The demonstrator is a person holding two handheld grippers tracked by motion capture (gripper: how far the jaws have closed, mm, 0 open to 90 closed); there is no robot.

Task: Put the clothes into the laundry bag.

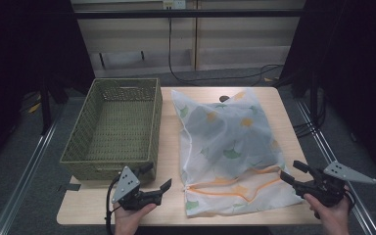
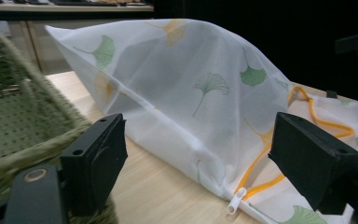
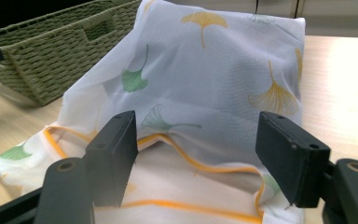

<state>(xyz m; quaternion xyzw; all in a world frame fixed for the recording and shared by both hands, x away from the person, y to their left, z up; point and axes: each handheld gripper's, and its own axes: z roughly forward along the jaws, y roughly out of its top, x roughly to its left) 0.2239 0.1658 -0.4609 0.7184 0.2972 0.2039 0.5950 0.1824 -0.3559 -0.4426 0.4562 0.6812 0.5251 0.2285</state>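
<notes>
1. The white mesh laundry bag (image 1: 227, 147), printed with leaves and edged by an orange zipper (image 1: 235, 188), lies on the table (image 1: 274, 103) just right of the woven basket (image 1: 115, 127).
2. The left gripper (image 1: 157, 191) hovers off its near-left corner, jaws wide and empty.
3. The right gripper (image 1: 293, 174) hovers at its near-right edge, jaws wide and empty.
</notes>
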